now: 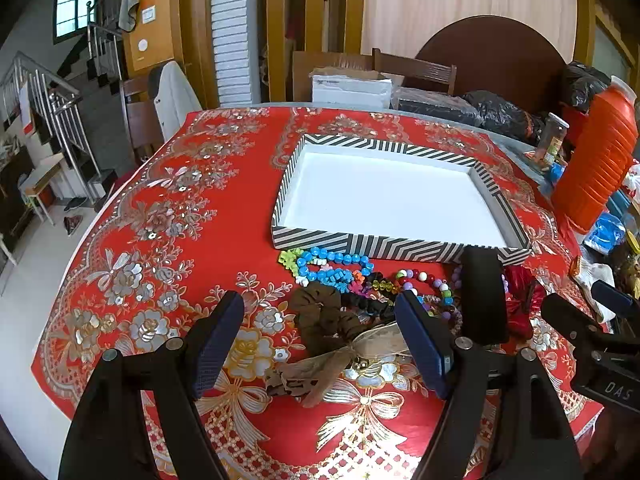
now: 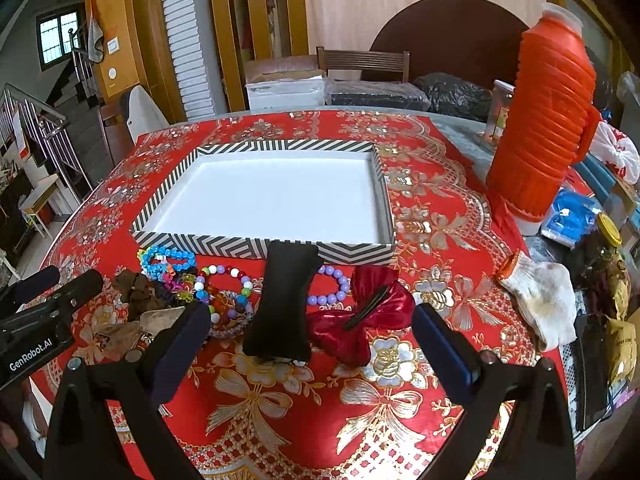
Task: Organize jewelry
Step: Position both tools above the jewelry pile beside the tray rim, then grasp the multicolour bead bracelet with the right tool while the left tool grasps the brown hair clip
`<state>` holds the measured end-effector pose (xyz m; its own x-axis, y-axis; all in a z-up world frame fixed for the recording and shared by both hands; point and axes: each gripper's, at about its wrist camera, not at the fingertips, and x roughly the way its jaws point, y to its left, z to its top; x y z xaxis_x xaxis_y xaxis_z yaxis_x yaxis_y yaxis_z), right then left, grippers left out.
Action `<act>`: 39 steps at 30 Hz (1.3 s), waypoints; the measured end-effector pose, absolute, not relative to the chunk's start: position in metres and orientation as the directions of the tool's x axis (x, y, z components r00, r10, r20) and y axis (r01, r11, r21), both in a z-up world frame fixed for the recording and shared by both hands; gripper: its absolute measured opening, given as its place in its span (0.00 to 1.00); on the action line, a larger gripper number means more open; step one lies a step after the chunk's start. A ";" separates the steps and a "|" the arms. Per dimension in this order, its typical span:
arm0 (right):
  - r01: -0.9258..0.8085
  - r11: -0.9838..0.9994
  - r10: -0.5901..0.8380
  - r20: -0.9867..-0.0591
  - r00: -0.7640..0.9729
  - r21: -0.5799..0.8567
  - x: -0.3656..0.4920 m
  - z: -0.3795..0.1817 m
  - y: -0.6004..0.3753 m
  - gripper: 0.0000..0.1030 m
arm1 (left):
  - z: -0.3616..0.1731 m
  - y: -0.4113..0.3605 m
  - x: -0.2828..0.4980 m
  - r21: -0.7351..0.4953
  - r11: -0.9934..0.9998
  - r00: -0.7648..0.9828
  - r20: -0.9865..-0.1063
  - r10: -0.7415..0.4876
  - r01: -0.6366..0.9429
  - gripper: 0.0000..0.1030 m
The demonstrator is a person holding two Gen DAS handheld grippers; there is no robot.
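Observation:
A striped tray (image 1: 360,242) with a white, empty floor sits on the red tablecloth; it also shows in the right wrist view (image 2: 224,242). In front of it lies a pile: blue bead bracelets (image 1: 328,266), a brown scrunchie (image 1: 324,314), a tan bow (image 1: 340,360), a black pillow-shaped holder (image 2: 282,304), a purple bead bracelet (image 2: 332,286) and a red bow hair clip (image 2: 364,320). My left gripper (image 1: 320,340) is open over the brown scrunchie and tan bow. My right gripper (image 2: 312,340) is open in front of the black holder and red bow.
An orange thermos (image 2: 540,120) stands at the right. A white glove (image 2: 540,300), blue bags (image 2: 568,216) and a yellow-lidded jar (image 2: 610,236) crowd the right edge. Chairs and boxes stand behind the table. The table's left edge drops to the floor.

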<state>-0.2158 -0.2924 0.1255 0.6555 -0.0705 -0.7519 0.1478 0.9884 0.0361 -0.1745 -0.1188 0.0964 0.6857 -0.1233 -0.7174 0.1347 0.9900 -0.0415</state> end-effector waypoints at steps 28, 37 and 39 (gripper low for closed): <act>0.161 0.985 -0.051 -0.780 0.624 0.064 -0.213 0.110 -0.314 0.99 | 0.080 -0.080 -0.156 -0.069 0.994 0.636 -0.764 -0.108 0.086 0.70; 0.097 0.976 0.095 -0.785 0.612 0.193 -0.204 0.096 -0.321 0.77 | 0.075 -0.037 -0.130 -0.155 0.988 0.596 -0.793 -0.124 0.000 0.70; 0.037 0.972 0.166 -0.783 0.599 0.234 -0.193 0.093 -0.311 0.74 | 0.071 -0.037 -0.122 -0.158 0.987 0.581 -0.803 -0.130 0.001 0.70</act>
